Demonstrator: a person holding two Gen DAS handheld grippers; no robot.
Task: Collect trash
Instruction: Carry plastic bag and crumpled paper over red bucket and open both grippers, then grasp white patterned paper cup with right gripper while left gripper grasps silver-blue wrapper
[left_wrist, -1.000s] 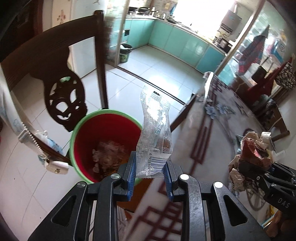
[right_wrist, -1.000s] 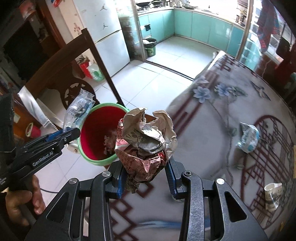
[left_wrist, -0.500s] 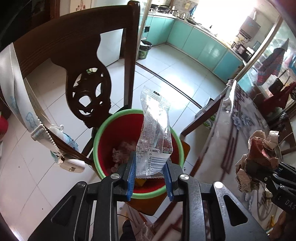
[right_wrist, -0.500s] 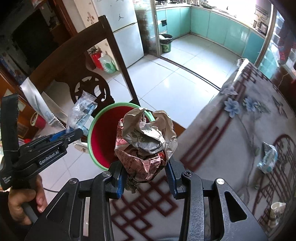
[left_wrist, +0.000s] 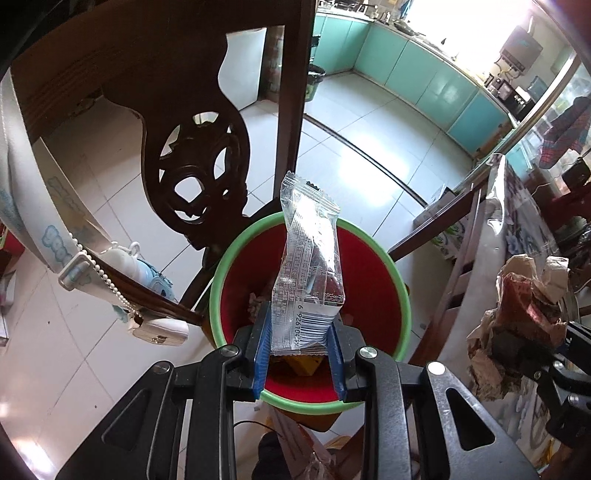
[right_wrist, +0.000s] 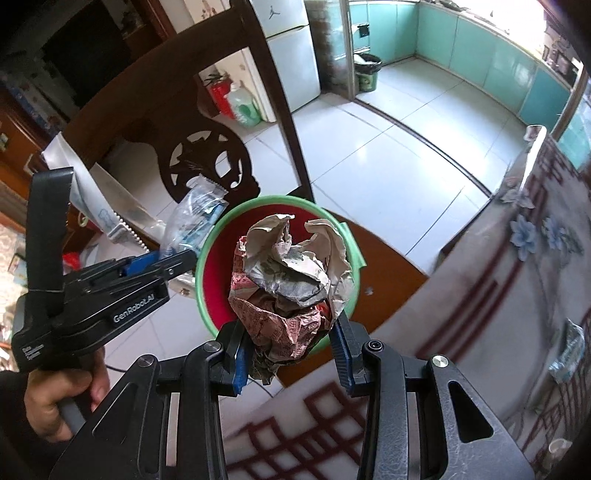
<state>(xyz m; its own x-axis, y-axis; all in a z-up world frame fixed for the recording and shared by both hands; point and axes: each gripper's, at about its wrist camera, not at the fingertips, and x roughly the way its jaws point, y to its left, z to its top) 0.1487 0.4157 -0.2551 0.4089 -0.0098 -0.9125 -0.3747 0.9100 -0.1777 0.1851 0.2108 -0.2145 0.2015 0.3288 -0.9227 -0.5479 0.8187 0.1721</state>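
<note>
My left gripper (left_wrist: 299, 354) is shut on a clear plastic snack wrapper (left_wrist: 308, 273) with a barcode and holds it upright right above the red bin with a green rim (left_wrist: 218, 291). My right gripper (right_wrist: 291, 354) is shut on a crumpled paper wad (right_wrist: 291, 280), brown, grey and red, held over the near side of the same bin (right_wrist: 201, 280). The bin holds some trash at its bottom. In the right wrist view the left gripper (right_wrist: 177, 258) sits at the bin's left rim with the wrapper (right_wrist: 195, 218). The paper wad (left_wrist: 524, 306) shows at right in the left wrist view.
A dark carved wooden chair (left_wrist: 199, 162) stands right behind the bin, with a white strap and small bag (left_wrist: 92, 254) hanging on it. The table with a floral cloth (right_wrist: 517, 295) lies to the right, with a plastic wrapper (right_wrist: 567, 350) on it. White tiled floor (right_wrist: 388, 155) lies beyond.
Both grippers have moved left off the table towards the bin. The wrapper is now centred over the bin opening and the paper wad is over its near rim. Both grips are unchanged.
</note>
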